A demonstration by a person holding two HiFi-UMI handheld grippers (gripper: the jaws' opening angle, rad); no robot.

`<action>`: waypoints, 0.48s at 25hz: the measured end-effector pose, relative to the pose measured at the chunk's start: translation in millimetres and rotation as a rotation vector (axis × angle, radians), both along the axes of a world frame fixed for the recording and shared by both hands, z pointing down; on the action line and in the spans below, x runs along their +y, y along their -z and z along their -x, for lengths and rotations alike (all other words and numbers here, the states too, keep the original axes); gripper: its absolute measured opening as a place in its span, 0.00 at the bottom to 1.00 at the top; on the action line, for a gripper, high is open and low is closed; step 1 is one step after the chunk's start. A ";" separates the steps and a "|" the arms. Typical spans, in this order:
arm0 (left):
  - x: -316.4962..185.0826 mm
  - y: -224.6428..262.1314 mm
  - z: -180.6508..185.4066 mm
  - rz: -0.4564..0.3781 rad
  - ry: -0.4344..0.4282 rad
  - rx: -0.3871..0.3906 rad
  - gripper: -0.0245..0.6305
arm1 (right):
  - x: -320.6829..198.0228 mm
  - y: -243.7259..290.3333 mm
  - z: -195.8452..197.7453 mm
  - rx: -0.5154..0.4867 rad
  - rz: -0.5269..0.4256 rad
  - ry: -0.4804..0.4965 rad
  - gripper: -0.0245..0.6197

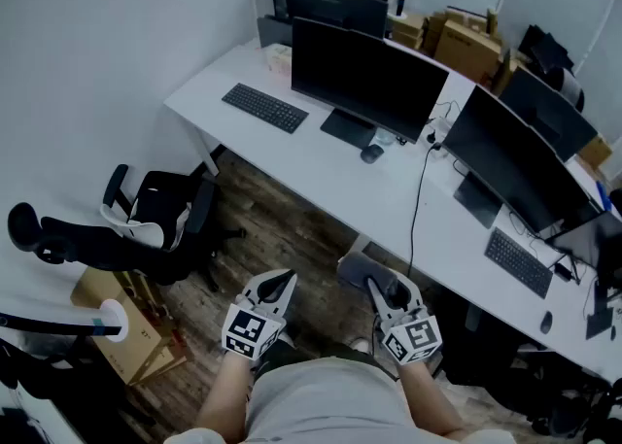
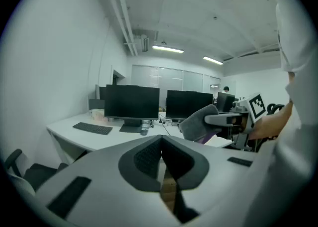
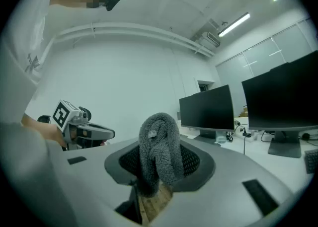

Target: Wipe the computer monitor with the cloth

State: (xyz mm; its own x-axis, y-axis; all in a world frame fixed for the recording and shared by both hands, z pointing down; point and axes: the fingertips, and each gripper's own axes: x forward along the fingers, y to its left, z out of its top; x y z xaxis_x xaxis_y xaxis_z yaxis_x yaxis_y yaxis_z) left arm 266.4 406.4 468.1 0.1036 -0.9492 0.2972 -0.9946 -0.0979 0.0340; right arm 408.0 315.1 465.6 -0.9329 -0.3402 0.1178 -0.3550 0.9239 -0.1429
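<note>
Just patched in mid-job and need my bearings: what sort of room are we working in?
Most likely a shared office: a long white desk carries several black monitors with keyboards, a black office chair stands beside it, and cardboard boxes are stacked in the far corner.

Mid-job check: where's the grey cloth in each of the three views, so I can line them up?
Head view: cloth at bottom centre, at the tip of the right gripper, just short of the desk edge.
Left gripper view: cloth right of centre, held out by the right gripper.
Right gripper view: cloth dead centre, pinched between the jaws.
Shared landmark: the monitor nearest the wall.
</note>
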 end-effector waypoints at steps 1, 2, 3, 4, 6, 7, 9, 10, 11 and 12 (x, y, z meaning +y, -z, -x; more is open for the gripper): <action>7.4 -0.2 14.2 -0.005 0.011 0.016 0.04 | 6.0 1.0 12.3 0.002 -0.005 0.005 0.25; 14.5 -0.4 28.2 -0.010 0.021 0.028 0.04 | 11.8 1.8 24.6 0.005 -0.009 0.009 0.25; 20.8 -0.7 41.7 -0.013 0.029 0.037 0.04 | 17.2 2.2 36.7 0.008 -0.012 0.012 0.25; 26.2 -1.0 54.5 -0.017 0.034 0.040 0.04 | 22.1 2.0 48.7 0.011 -0.014 0.013 0.25; 35.3 -1.3 77.3 -0.024 0.038 0.043 0.04 | 30.7 1.0 72.5 0.018 -0.018 0.015 0.25; 39.5 -1.1 87.9 -0.027 0.036 0.044 0.04 | 34.7 0.5 84.6 0.020 -0.018 0.016 0.25; 48.7 -1.0 109.2 -0.032 0.033 0.047 0.04 | 42.1 0.0 108.7 0.019 -0.010 0.019 0.25; 53.8 -1.5 119.8 -0.034 0.035 0.049 0.04 | 45.1 -0.1 119.9 0.015 -0.003 0.019 0.26; 58.8 -2.4 130.2 -0.036 0.038 0.051 0.04 | 47.5 0.0 130.4 0.012 0.003 0.019 0.26; 63.1 -3.6 140.4 -0.038 0.042 0.053 0.04 | 49.1 0.1 140.3 0.010 0.006 0.018 0.26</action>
